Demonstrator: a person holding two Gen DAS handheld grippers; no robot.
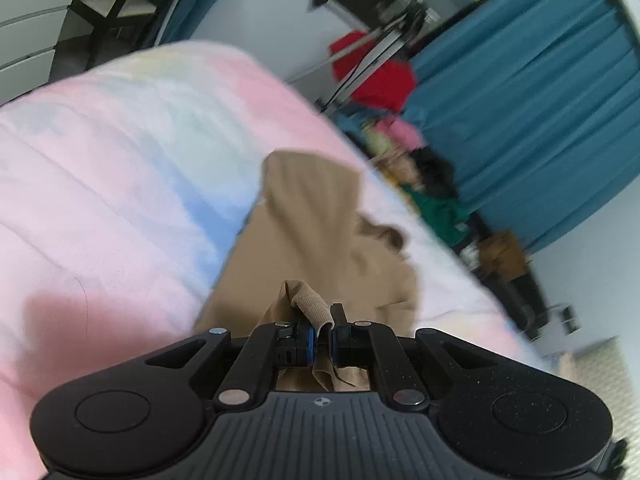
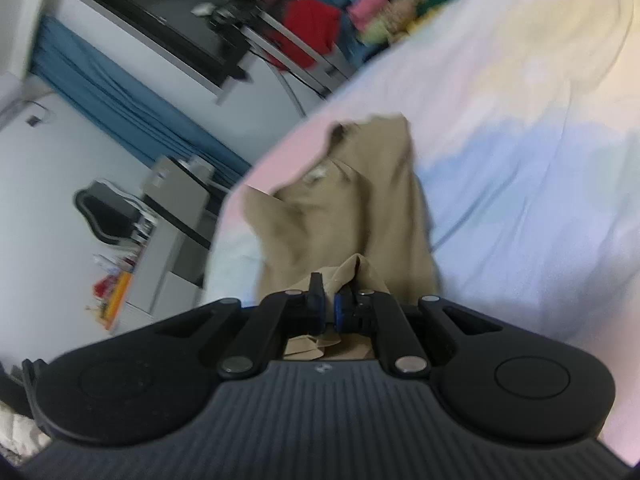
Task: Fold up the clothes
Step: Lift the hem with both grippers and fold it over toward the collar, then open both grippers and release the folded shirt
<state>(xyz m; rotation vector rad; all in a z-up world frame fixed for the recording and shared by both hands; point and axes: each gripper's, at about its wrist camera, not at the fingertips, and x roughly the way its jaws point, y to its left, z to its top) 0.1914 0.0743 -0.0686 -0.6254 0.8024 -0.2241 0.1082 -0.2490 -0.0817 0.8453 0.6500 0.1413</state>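
The matte black plastic left gripper [image 1: 325, 334] has a ribbed grey body with a small crosshair mark, round silver rivets on its linkage arms and blue-edged pads; the matte black plastic right gripper [image 2: 329, 306] looks identical, with dished round side caps.

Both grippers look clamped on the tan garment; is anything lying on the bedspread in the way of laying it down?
Nothing visible does. The left gripper and right gripper each pinch the tan garment, and the pastel bedspread around it looks bare.

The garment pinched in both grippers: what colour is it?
Plain tan garment, clearest in the right wrist view.
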